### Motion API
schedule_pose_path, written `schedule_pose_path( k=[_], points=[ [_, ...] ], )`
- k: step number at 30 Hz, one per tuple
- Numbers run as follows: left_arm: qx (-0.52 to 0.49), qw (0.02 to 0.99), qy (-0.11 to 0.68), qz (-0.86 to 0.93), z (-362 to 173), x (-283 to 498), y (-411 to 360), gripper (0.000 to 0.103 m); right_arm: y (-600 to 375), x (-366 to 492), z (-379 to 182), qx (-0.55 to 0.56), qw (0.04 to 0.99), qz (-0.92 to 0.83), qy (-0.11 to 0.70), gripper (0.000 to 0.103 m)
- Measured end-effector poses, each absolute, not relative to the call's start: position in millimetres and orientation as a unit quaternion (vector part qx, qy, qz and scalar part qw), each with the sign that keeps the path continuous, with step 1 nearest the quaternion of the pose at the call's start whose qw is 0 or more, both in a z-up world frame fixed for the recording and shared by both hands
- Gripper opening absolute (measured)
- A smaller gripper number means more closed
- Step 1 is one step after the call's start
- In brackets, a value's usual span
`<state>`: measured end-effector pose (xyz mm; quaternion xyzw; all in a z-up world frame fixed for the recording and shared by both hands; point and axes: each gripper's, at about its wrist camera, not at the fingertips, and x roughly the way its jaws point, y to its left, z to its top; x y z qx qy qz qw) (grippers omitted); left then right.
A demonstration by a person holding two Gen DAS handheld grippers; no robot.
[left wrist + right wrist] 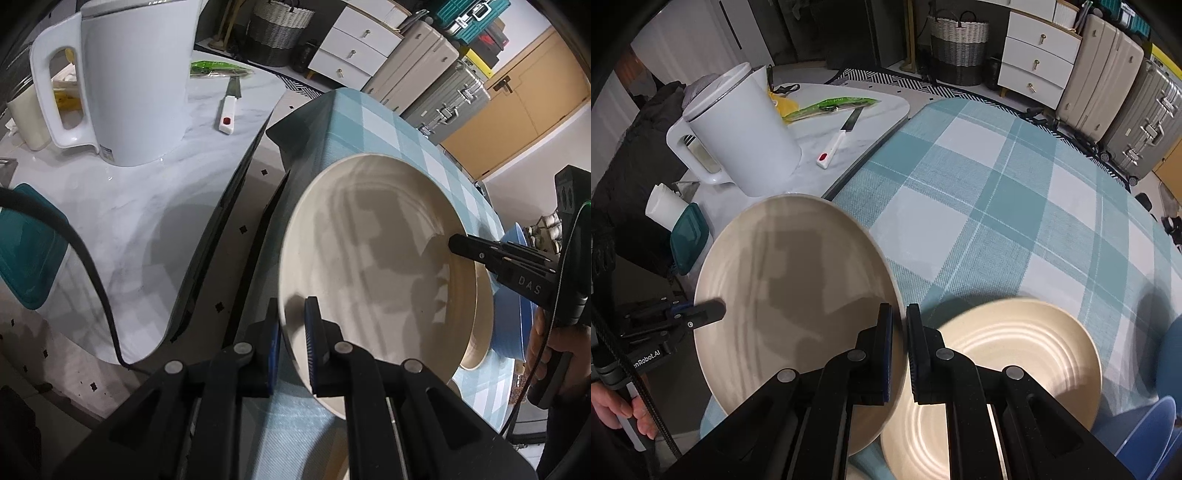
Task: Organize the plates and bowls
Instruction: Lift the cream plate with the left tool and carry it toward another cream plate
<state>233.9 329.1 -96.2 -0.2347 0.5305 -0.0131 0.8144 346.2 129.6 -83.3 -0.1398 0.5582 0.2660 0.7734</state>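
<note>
Above the checked tablecloth [979, 206], just left of the smaller cream plate [1008, 354] lying on it, we hold the large cream plate [790, 280] tilted. The left gripper [291, 332] and right gripper [899, 343] each clench opposite rims. We judge this the stacking step; next we must level it, then set it down.
</note>
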Motion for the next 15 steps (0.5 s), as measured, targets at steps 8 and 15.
schedule_pose_path(
  k=[8,15],
  points=[
    [-0.233,0.812,0.534,-0.024,-80.3,221.7,312.3,0.009,109.8,327.9,-61.6,-0.141,0.777,0.258,0.557,0.008],
    [-0.227,0.814,0.534,-0.029,-64.0,202.2,295.7,0.009,87.4,298.4,-47.7,-0.133,0.778,0.259,0.556,0.008]
  ],
)
